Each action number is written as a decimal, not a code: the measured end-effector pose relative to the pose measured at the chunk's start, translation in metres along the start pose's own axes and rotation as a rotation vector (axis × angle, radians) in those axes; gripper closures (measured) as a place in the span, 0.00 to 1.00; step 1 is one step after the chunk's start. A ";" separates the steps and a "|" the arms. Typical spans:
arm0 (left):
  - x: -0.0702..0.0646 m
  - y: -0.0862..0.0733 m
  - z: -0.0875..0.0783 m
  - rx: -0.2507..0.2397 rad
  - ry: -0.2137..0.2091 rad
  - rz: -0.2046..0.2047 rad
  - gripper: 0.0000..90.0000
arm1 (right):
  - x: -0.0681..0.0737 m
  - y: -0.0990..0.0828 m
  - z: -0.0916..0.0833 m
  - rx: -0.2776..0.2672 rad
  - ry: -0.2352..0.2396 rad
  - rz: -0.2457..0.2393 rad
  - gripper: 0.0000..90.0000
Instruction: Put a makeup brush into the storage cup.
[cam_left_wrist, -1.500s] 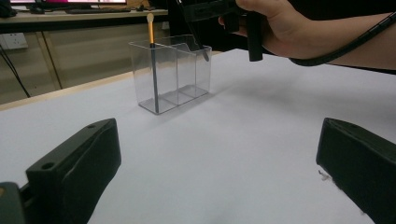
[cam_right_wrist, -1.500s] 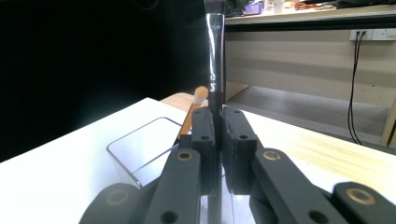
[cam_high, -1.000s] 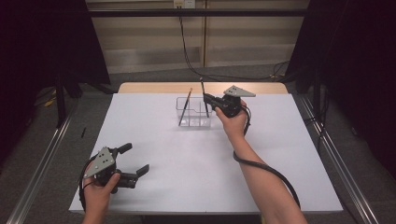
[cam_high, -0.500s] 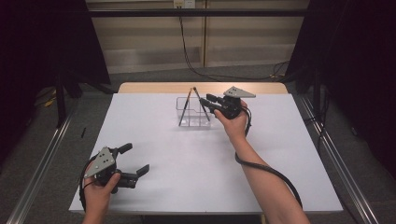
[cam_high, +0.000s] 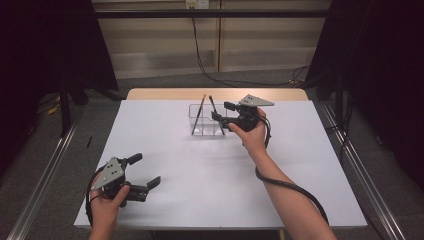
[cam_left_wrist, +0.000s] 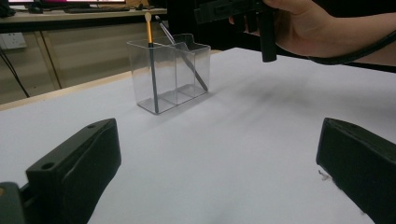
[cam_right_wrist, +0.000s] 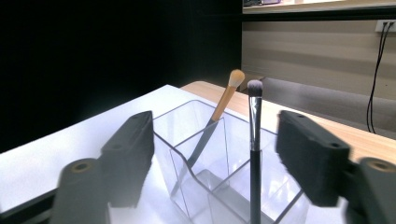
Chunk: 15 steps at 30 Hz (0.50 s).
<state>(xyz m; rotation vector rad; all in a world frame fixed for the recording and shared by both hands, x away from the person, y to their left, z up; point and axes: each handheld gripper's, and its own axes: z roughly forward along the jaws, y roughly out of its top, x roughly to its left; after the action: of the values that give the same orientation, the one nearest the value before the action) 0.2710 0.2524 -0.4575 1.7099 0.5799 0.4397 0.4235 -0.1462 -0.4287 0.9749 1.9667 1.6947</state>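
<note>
Brushes number two, both standing in the one clear organizer at twelve o'clock on the table: an orange-handled brush and a black brush. The right gripper, its jaws just opening and clear of the black brush, hovers beside it. The left gripper rests open at seven o'clock. Placement looks done; nothing remains outside.

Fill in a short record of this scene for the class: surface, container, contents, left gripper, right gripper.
surface: white table
container: clear holder, divided, upright at the far middle
contents: two brushes, orange brush and black brush, in separate sections
left gripper: open, holding nothing, near the front left corner
right gripper: beside the holder, jaws just opened, either side of the black brush, not pressing it
</note>
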 end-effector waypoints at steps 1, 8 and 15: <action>0.000 0.000 0.000 0.000 0.001 0.002 0.00 | 0.000 -0.001 0.000 0.000 0.003 0.003 0.28; -0.001 0.000 -0.001 0.000 -0.001 0.001 0.00 | 0.003 -0.002 -0.005 0.018 0.002 -0.014 0.21; -0.001 0.001 -0.002 -0.002 0.000 0.005 0.00 | 0.007 0.000 -0.009 0.026 0.005 -0.035 0.15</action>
<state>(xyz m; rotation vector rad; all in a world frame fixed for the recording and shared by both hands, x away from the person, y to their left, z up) 0.2690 0.2527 -0.4566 1.7096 0.5749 0.4440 0.4121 -0.1478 -0.4254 0.9403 2.0019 1.6582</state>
